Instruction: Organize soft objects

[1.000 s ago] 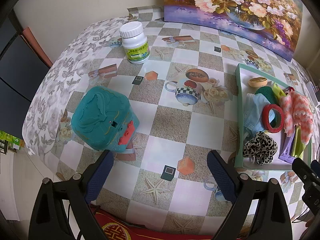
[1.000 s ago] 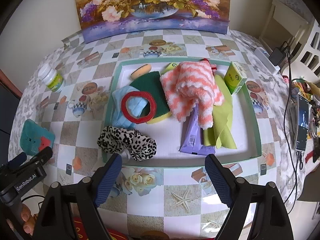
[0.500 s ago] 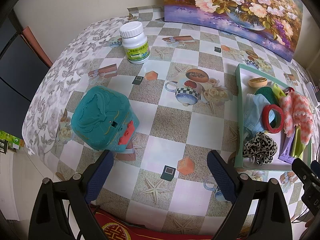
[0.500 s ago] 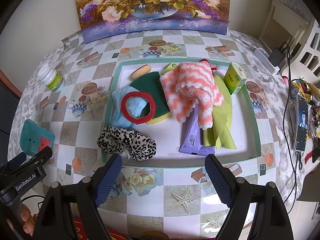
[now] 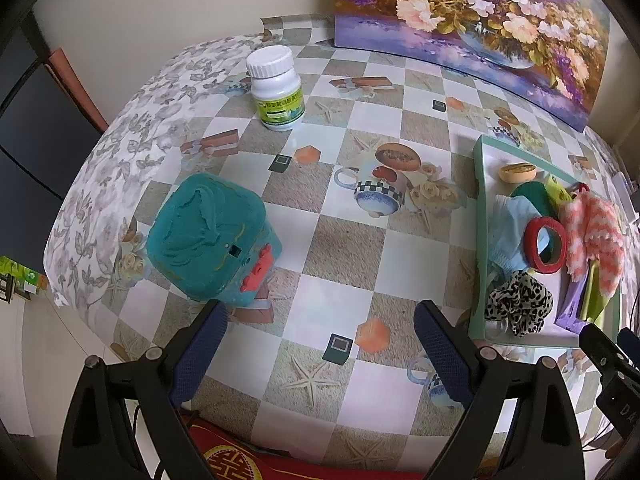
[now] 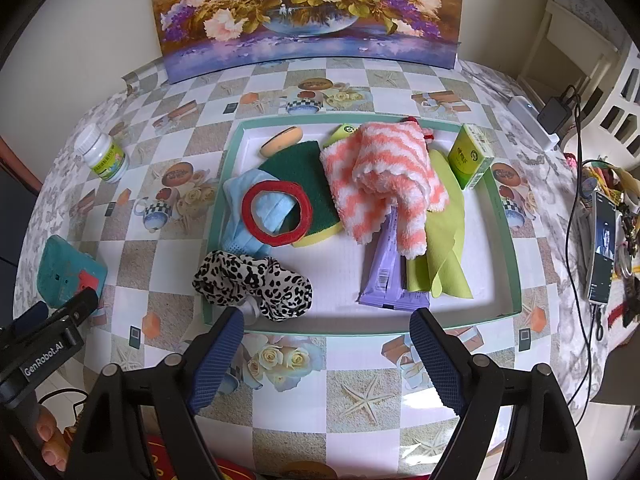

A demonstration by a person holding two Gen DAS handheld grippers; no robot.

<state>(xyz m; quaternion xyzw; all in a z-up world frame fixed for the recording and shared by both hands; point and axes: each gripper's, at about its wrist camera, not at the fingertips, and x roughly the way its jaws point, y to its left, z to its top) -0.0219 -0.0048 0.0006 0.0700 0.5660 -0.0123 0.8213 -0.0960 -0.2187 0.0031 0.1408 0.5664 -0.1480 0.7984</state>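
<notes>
A shallow green tray [image 6: 508, 216] holds a heap of soft things: an orange-and-white fuzzy towel [image 6: 384, 172], a green sponge [image 6: 304, 168], a red ring [image 6: 276, 212] on a blue face mask [image 6: 240, 200], a lime cloth [image 6: 444, 240] and a purple packet [image 6: 384, 272]. A leopard-print scrunchie [image 6: 252, 280] hangs over the tray's near left rim. My right gripper [image 6: 324, 340] hovers open just in front of the tray, nothing between its fingers. My left gripper [image 5: 320, 336] stands open over bare tablecloth, the tray [image 5: 480, 216] at its right.
A teal box with a red clasp [image 5: 208, 240] sits by the left fingertip. A white pill bottle [image 5: 276, 88] stands at the back left. A green carton [image 6: 470, 156] leans in the tray's far right corner. A flower painting [image 6: 308, 12] lines the back; phone and cables [image 6: 600, 240] lie right.
</notes>
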